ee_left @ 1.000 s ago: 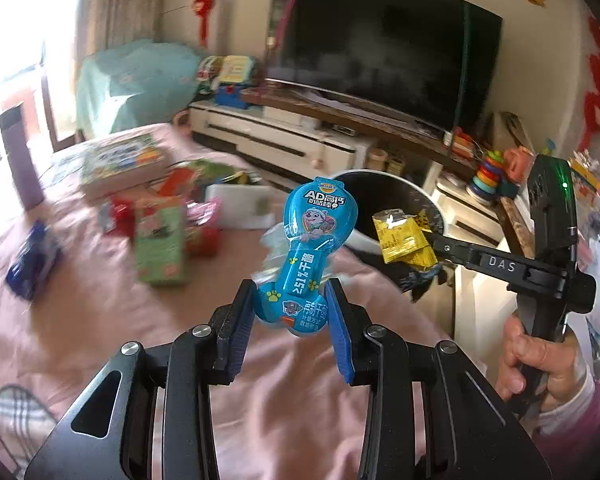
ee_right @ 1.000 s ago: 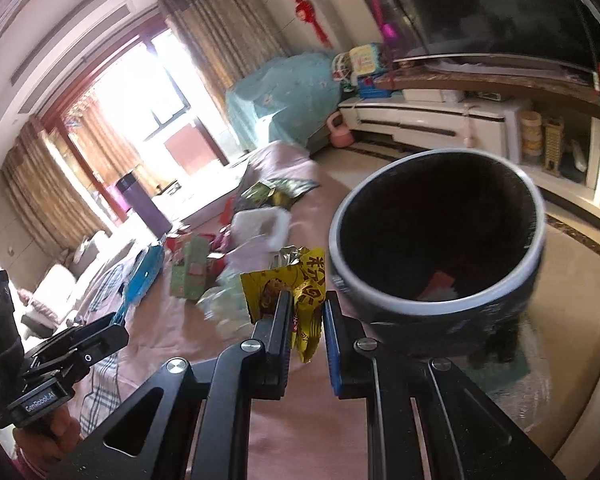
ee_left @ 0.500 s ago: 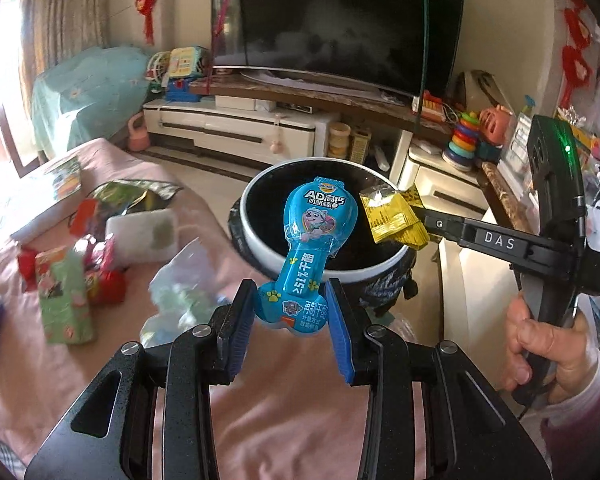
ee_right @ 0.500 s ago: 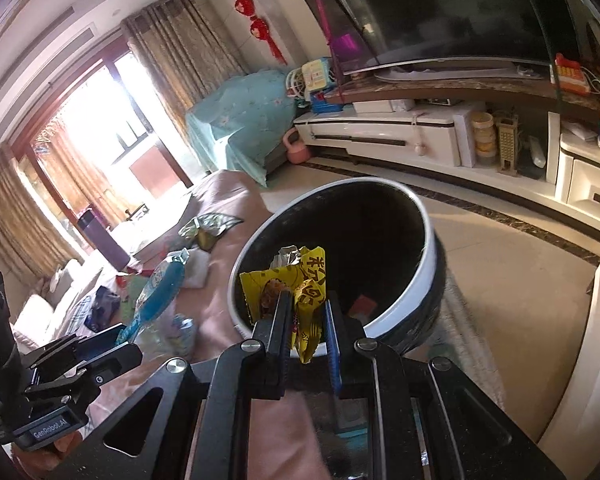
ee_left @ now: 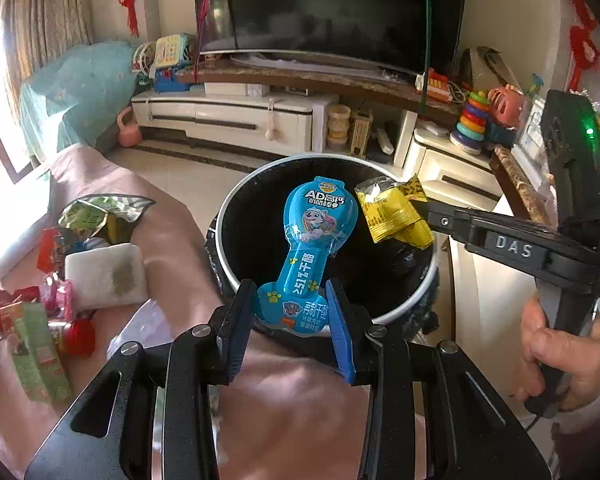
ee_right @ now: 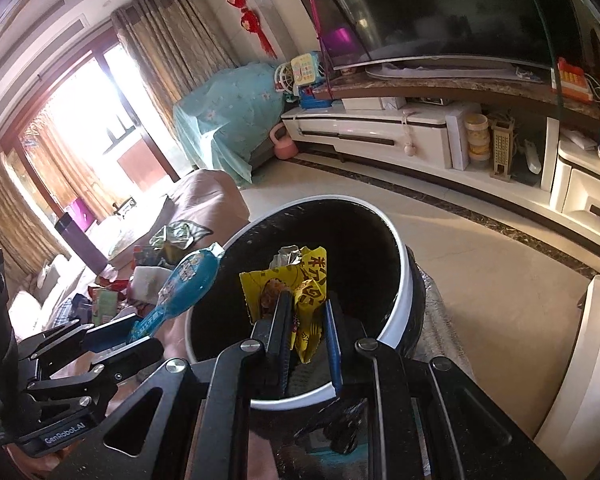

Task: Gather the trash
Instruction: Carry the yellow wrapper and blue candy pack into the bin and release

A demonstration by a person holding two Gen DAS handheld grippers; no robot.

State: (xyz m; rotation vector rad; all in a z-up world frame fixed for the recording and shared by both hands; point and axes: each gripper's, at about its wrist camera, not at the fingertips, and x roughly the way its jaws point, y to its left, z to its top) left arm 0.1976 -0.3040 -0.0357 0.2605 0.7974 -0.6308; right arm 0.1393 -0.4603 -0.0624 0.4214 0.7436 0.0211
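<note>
A blue wrapper [ee_left: 309, 254], spoon-shaped, printed with a cartoon pup and paw marks, is clamped at its lower end by the left gripper [ee_left: 292, 320] and held over the bin [ee_left: 400, 304]. A crumpled yellow packet [ee_right: 300, 304] with a torn foil top is pinched in the right gripper [ee_right: 306, 340], above the bin's black interior. 2 items are held; the bin rim is white.

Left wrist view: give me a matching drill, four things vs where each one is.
Things:
1. blue wrapper
2. yellow wrapper
3. bin
4. white sponge

Places:
A. on the pink cloth, left of the bin
B. held in the left gripper
C. beneath both held wrappers
D. held in the right gripper

Pairs: 1-B, 2-D, 3-C, 4-A
</note>
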